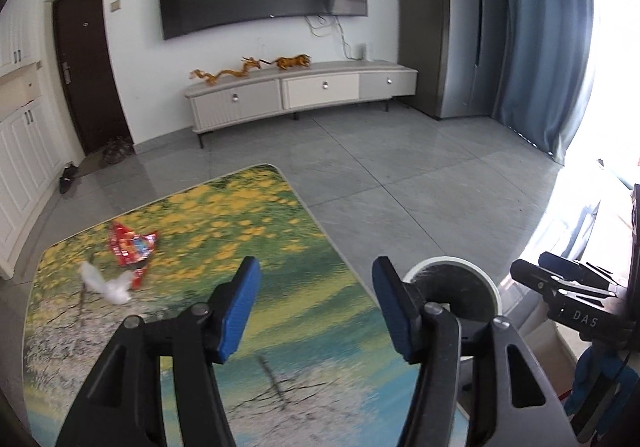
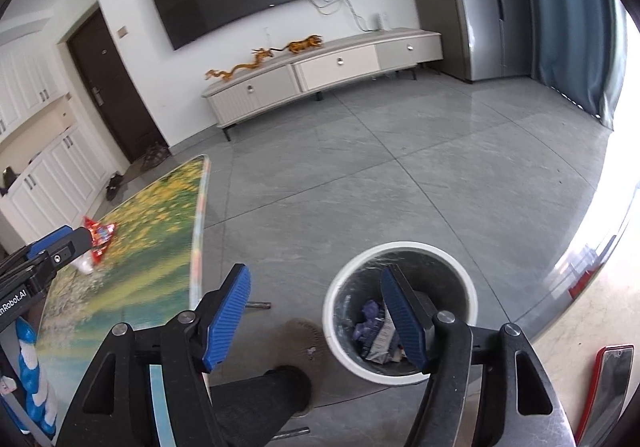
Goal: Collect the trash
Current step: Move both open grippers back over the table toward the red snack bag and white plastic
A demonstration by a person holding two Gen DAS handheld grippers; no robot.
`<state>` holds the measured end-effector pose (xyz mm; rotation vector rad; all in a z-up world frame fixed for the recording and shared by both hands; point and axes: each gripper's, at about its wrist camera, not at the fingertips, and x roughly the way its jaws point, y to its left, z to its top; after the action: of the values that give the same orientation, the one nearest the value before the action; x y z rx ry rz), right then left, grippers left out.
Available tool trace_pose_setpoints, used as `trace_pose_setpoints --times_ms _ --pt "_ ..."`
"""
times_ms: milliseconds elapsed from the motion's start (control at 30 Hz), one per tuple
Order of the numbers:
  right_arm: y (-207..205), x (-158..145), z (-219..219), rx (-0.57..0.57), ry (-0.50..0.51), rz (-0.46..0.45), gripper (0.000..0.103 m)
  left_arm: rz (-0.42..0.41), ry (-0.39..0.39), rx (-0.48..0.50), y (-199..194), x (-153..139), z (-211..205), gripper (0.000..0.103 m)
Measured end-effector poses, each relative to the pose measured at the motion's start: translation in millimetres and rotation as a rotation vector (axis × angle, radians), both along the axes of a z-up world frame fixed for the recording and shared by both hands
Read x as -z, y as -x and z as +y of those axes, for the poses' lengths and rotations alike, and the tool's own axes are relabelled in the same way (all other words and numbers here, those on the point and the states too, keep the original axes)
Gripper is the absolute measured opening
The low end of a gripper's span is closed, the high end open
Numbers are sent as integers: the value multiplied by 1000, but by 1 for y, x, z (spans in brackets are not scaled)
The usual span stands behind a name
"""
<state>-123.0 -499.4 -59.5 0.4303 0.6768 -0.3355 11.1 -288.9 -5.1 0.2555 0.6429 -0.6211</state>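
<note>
The left tongs [image 1: 316, 311], ribbed blue pads on black arms, are seen released and empty above a glossy worktop [image 1: 280, 231] printed with yellow blossoms and water. Two pieces of trash are left on its far side: a crinkled red snack wrapper [image 1: 132, 245] and, just beside it, a crumpled clear plastic scrap [image 1: 106, 285]. The right tongs [image 2: 316, 317] are likewise spread with nothing between them, held over a round white bin [image 2: 340, 287] (dark liner, crushed blue and white litter [image 2: 378, 331] inside) on the grey tiled floor [image 2: 360, 175].
</note>
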Motion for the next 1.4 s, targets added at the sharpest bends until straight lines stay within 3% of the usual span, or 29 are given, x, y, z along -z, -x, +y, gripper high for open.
trace_pose_setpoints --times_ms 133,400,800,1067,1400 --pt "-11 -10 22 -46 23 -6 67 -47 23 -57 4 -12 33 56" --pt "-27 -23 59 -126 67 -12 69 -64 80 -136 2 -20 84 56" --pt "-41 -39 107 -210 130 -2 70 -38 95 -202 -8 -11 139 56" --pt "-53 -47 128 -259 151 -14 71 37 115 -274 -25 10 190 56" --pt "-73 -32 132 -290 128 8 71 168 146 -414 -61 46 255 56"
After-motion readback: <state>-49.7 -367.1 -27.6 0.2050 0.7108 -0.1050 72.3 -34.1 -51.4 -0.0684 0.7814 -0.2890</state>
